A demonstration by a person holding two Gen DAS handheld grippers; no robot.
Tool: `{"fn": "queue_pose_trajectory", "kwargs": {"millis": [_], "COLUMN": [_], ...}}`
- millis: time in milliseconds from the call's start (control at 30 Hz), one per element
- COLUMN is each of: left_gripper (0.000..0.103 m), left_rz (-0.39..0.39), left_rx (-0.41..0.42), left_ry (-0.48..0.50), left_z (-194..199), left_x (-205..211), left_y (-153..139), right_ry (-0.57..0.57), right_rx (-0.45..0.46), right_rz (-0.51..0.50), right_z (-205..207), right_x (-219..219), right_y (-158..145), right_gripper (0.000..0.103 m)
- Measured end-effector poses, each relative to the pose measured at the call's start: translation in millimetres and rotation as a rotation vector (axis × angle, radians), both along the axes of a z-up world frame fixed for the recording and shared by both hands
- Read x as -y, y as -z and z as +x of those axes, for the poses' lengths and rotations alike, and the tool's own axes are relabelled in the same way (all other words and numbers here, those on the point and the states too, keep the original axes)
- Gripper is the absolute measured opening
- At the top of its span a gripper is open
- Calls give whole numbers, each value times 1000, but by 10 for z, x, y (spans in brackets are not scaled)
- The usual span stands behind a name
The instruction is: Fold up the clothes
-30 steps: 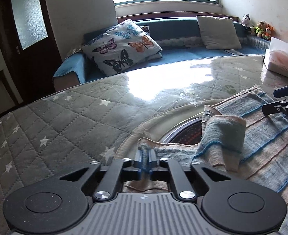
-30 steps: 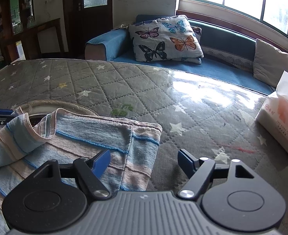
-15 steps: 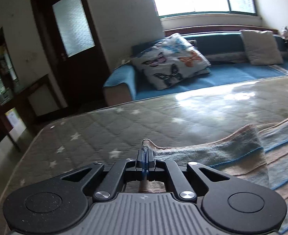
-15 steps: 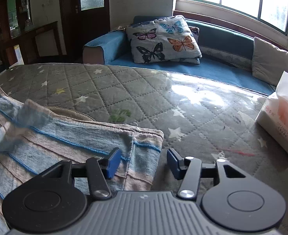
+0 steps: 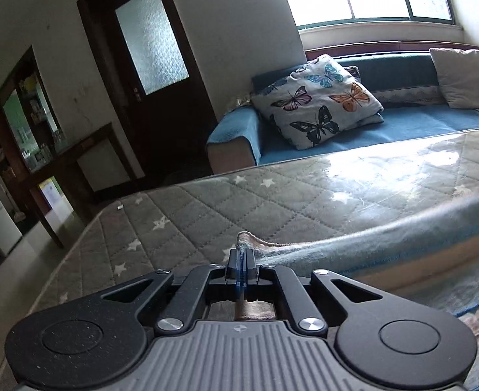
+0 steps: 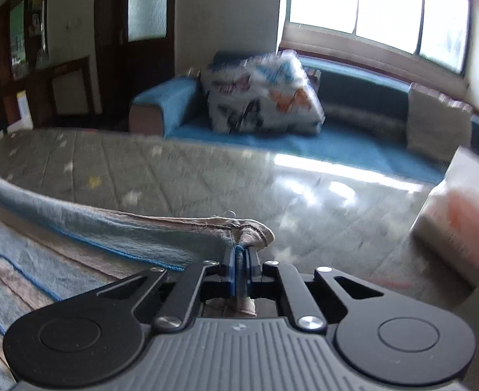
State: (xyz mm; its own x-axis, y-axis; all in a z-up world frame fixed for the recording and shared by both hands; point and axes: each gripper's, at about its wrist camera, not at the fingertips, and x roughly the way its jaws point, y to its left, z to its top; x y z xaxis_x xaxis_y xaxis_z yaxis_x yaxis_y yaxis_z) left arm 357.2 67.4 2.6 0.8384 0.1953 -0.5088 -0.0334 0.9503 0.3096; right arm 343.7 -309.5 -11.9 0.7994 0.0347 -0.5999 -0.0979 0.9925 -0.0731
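A blue and pink striped cloth (image 5: 386, 254) lies on the grey quilted, star-printed table cover (image 5: 206, 208). My left gripper (image 5: 241, 257) is shut on the cloth's far left corner, and the cloth's edge runs off to the right from it. In the right wrist view the same striped cloth (image 6: 92, 238) stretches away to the left. My right gripper (image 6: 239, 254) is shut on its far right corner, which bunches up just past the fingertips. The far edge hangs taut between the two corners.
A white and pink tissue pack (image 6: 460, 215) sits on the table to the right of the right gripper. Behind the table are a blue sofa (image 5: 402, 123) with a butterfly pillow (image 5: 317, 101), a dark door (image 5: 148, 65) and a bright window.
The right gripper's jaws closed on the cloth's right corner. The left gripper swung left with its corner, and the folded-over flap was pulled out into a straight edge.
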Motion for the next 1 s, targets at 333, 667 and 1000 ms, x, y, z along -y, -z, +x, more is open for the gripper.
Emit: {"fn": "queue_pose_trajectory", "kwargs": {"millis": [333, 667, 1000], "left_gripper": [7, 60, 72], "left_rz": [37, 47, 130], "left_rx": [-98, -90, -126], "left_ry": [-24, 44, 113], "left_z": [123, -399, -1100], "left_x": [-38, 49, 146], "left_y": [229, 15, 196], "right_ry": [19, -109, -250], "right_rx": [-107, -130, -185], "right_rz": [-42, -47, -87], "right_z": [175, -278, -998], "right_x": [3, -220, -613], "right_y": [213, 24, 91], "right_gripper": [18, 69, 80]}}
